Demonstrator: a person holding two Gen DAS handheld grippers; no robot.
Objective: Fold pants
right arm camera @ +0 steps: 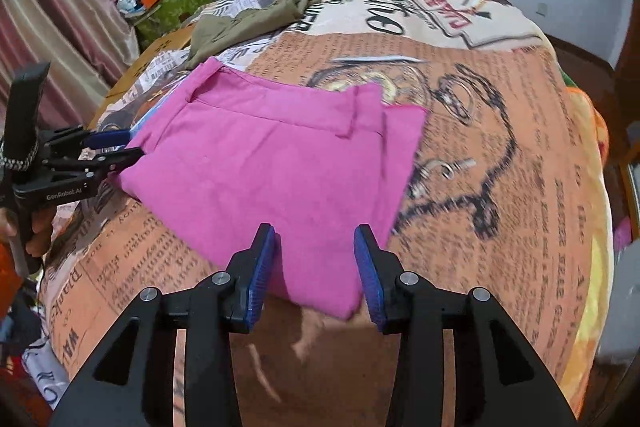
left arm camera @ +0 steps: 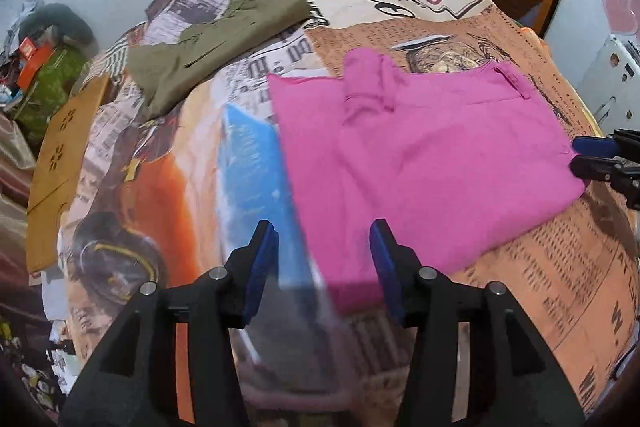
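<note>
Pink pants (left arm camera: 420,155), partly folded, flat on the bed (right arm camera: 500,155) beside olive pants (left arm camera: 216,47). Left gripper (left arm camera: 324,269) and right gripper (right arm camera: 316,267) both released, jaws straddling near corners, apparently not yet pinching. Risk: catching only the top layer, dragging the fold askew.

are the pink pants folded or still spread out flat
Folded: the pink cotton pants lie as a compact stacked rectangle on the newspaper-print bedspread, layered edges showing at the near corner, no legs stretched out.
</note>
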